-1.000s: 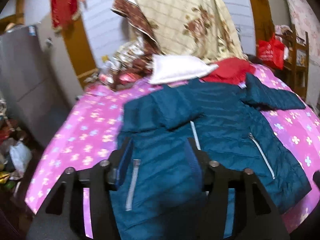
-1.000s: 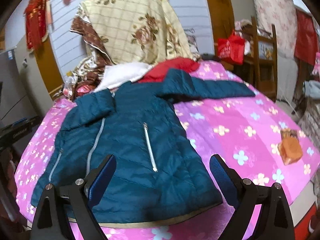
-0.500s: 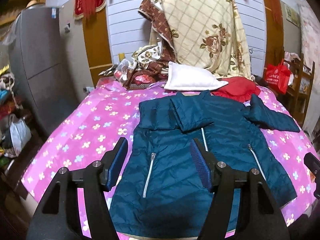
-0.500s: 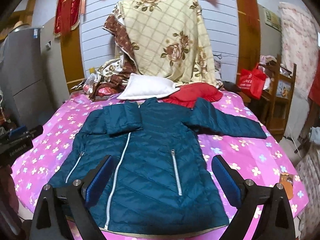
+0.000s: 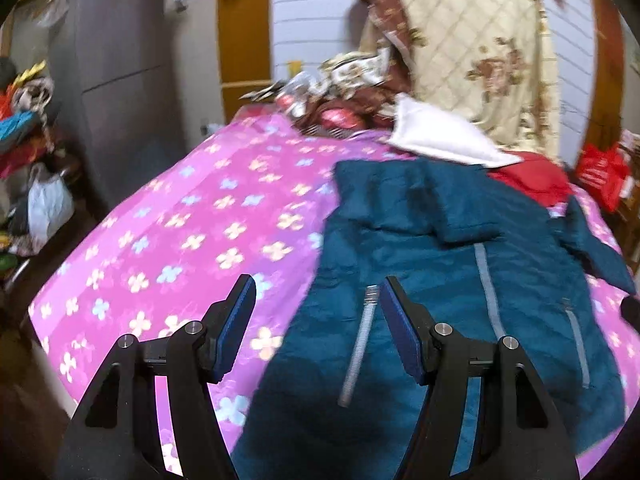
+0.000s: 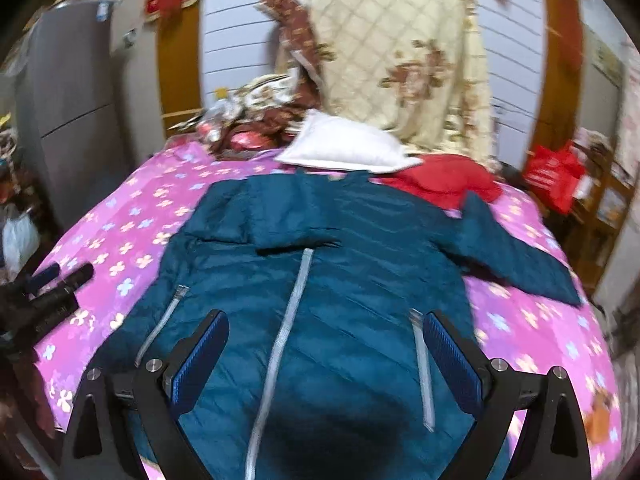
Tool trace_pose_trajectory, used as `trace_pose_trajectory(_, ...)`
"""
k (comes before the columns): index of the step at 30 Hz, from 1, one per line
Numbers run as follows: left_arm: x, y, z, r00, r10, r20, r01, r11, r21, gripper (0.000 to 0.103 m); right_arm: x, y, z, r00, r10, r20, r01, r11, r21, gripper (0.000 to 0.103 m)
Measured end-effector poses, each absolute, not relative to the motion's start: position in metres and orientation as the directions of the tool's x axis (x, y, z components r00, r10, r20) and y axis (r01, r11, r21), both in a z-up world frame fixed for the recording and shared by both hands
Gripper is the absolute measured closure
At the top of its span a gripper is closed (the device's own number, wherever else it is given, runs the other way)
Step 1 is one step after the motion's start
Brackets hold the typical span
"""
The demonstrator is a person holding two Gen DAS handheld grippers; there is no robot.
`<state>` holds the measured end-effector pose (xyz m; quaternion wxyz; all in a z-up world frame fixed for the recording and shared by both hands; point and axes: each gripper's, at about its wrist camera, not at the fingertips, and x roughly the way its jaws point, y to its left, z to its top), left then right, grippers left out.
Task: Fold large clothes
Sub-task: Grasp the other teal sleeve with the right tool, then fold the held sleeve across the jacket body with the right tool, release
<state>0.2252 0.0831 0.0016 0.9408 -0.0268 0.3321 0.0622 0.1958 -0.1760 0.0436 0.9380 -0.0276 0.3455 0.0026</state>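
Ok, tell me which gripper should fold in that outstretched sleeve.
Right, probably. The right gripper hangs open over the jacket, nearer its spread sleeve; the left gripper is open at the opposite edge.

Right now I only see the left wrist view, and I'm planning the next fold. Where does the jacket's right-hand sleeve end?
Observer: The sleeve lies spread out on the pink bedspread, with its cuff pointing away from the jacket body.
Operator: Is the right gripper holding anything?
Observer: No. The right gripper is open over the jacket's lower front, with nothing between its fingers.
Operator: Anything else lying on that side?
Observer: A small orange object sits on the bedspread near its edge.
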Motion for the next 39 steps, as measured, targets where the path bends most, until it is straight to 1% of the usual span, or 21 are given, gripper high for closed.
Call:
trace_pose_trajectory(4, 0.244, 0.105, -0.029, 0.748, 0.147, -0.647, -0.207, 0.978, -0.017, 0.038, 0.255, -0.146, 0.027, 0.739, 0.000, -0.674, -0.093, 0.991, -0.101, 0.006)
trace_pose_trajectory(7, 0.258, 0.118, -0.043, 0.735, 0.182, -0.653, -0.244, 0.970, -0.005, 0.038, 0.306, -0.116, 0.006, 0.715, -0.011, -0.699, -0.132, 0.980, -0.150, 0.006)
trace_pose_trajectory(10, 0.268, 0.127, -0.053, 0.731, 0.190, -0.656, -0.268, 0.963, -0.020, 0.038, 0.351, -0.087, -0.016, 0.697, -0.041, -0.716, -0.160, 0.964, -0.212, 0.006)
trace_pose_trajectory(12, 0.275, 0.130, -0.061, 0.714, 0.194, -0.673, -0.277, 0.961, -0.017, 0.038, 0.385, -0.074, -0.028, 0.704, -0.103, -0.702, -0.127, 0.955, -0.267, 0.006)
trace_pose_trajectory(13, 0.279, 0.130, -0.064, 0.702, 0.182, -0.688, -0.271, 0.962, -0.022, 0.038, 0.399, -0.073, -0.034, 0.696, -0.115, -0.709, -0.113, 0.957, -0.266, 0.006)
trace_pose_trajectory(15, 0.282, 0.131, -0.069, 0.692, 0.156, -0.704, -0.255, 0.966, -0.037, 0.038, 0.431, -0.075, -0.051, 0.652, -0.131, -0.747, -0.084, 0.967, -0.242, 0.006)
trace_pose_trajectory(17, 0.283, 0.128, -0.071, 0.691, 0.166, -0.704, -0.253, 0.967, -0.020, 0.038, 0.452, -0.081, -0.068, 0.610, -0.154, -0.777, -0.054, 0.970, -0.236, 0.007)
trace_pose_trajectory(18, 0.284, 0.126, -0.072, 0.690, 0.170, -0.703, -0.251, 0.968, -0.012, 0.038, 0.459, -0.085, -0.075, 0.589, -0.169, -0.791, -0.043, 0.970, -0.240, 0.011)
trace_pose_trajectory(19, 0.285, 0.126, -0.073, 0.688, 0.170, -0.705, -0.250, 0.968, -0.010, 0.038, 0.466, -0.089, -0.080, 0.571, -0.188, -0.799, -0.034, 0.967, -0.251, 0.036)
trace_pose_trajectory(20, 0.286, 0.126, -0.074, 0.685, 0.168, -0.709, -0.249, 0.968, -0.011, 0.038, 0.471, -0.093, -0.082, 0.555, -0.187, -0.810, -0.034, 0.968, -0.247, 0.063)
trace_pose_trajectory(21, 0.286, 0.126, -0.077, 0.679, 0.164, -0.716, -0.248, 0.969, -0.014, 0.038, 0.474, -0.102, -0.081, 0.535, -0.168, -0.828, -0.030, 0.976, -0.217, 0.070)
trace_pose_trajectory(23, 0.287, 0.125, -0.079, 0.672, 0.160, -0.723, -0.248, 0.969, -0.016, 0.038, 0.476, -0.123, -0.070, 0.537, -0.150, -0.830, 0.015, 0.986, -0.169, 0.082)
trace_pose_trajectory(26, 0.290, 0.123, -0.083, 0.659, 0.163, -0.734, -0.249, 0.968, -0.008, 0.038, 0.478, -0.148, -0.054, 0.552, -0.207, -0.808, 0.088, 0.978, -0.191, 0.085)
trace_pose_trajectory(31, 0.288, 0.116, -0.082, 0.667, 0.151, -0.729, -0.233, 0.972, -0.012, 0.038, 0.490, -0.203, -0.041, 0.526, -0.294, -0.798, 0.240, 0.952, -0.192, 0.085)
trace_pose_trajectory(35, 0.290, 0.111, -0.083, 0.666, 0.109, -0.738, -0.205, 0.978, -0.041, 0.038, 0.491, -0.251, -0.057, 0.453, -0.369, -0.812, 0.353, 0.910, -0.217, 0.088)
trace_pose_trajectory(39, 0.290, 0.106, -0.082, 0.669, 0.062, -0.740, -0.176, 0.981, -0.077, 0.038, 0.483, -0.293, -0.081, 0.374, -0.397, -0.838, 0.442, 0.871, -0.216, 0.089)
